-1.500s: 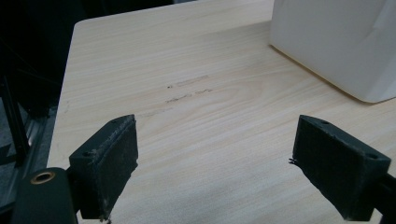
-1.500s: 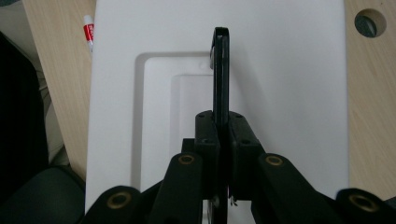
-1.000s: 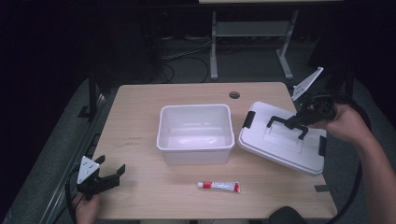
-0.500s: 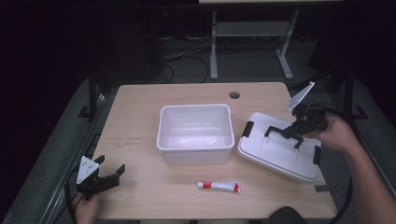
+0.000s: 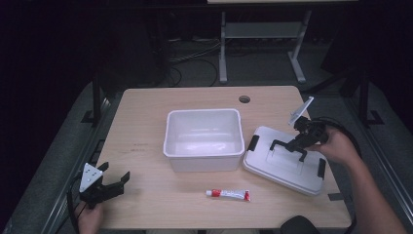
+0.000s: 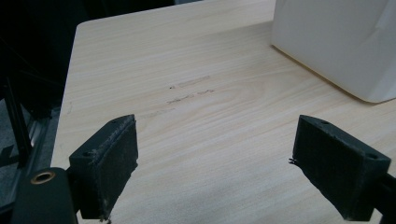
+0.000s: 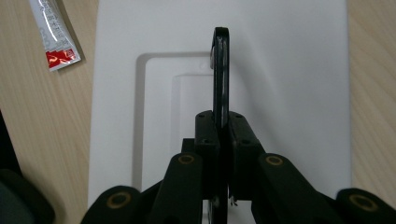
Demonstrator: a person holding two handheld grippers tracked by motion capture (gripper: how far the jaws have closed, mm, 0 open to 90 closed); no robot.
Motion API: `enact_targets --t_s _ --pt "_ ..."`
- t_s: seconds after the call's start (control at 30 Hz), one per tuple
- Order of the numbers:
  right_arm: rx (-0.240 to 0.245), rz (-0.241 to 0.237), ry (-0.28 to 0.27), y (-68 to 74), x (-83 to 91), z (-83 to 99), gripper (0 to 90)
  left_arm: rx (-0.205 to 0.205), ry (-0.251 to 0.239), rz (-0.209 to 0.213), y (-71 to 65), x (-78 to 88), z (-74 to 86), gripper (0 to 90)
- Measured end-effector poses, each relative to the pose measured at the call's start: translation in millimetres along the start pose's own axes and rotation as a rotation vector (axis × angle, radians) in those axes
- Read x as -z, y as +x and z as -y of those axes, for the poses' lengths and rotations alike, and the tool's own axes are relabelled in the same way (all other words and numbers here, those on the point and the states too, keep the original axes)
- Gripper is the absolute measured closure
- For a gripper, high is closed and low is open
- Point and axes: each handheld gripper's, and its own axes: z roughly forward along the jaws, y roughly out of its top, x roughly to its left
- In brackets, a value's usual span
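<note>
White rectangular plastic lid (image 5: 285, 161), right of the white tub (image 5: 204, 139), hangs by its black handle (image 7: 220, 70) from the clamped right gripper (image 7: 220, 135); keep it level; left gripper (image 6: 215, 172) gapes, empty.

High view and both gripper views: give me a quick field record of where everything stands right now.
table: wooden table
bin: white bin, open, mid-table, looks empty
lid: white lid, right of bin, near edge on table
lid handle: black handle, raised
right gripper: right gripper shut on handle
left gripper: left gripper open, holding nothing, at near left corner
tube: red-and-white tube, lying in front of bin
</note>
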Motion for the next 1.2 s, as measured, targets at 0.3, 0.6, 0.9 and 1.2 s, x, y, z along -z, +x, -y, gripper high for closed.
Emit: enact_targets --t_s 0.3,0.6,0.9,1.2 --pt "-0.017 -0.007 0.010 -4.3 -21.8 3.3 84.1 0.000 0.001 -0.001 0.4 0.1 0.2 13.4" --pt "-0.034 -0.011 -0.013 -6.5 -28.5 8.0 83.7 -0.001 0.003 0.000 -0.4 -0.5 0.2 13.4" --pt "-0.042 0.015 -0.041 -5.5 -23.8 8.4 70.6 -0.002 0.003 0.003 -0.7 -0.5 0.0 13.4" --pt "-0.047 0.058 -0.066 -1.4 -8.2 8.5 64.4 -0.002 0.003 0.004 -0.7 -0.5 0.1 13.4"
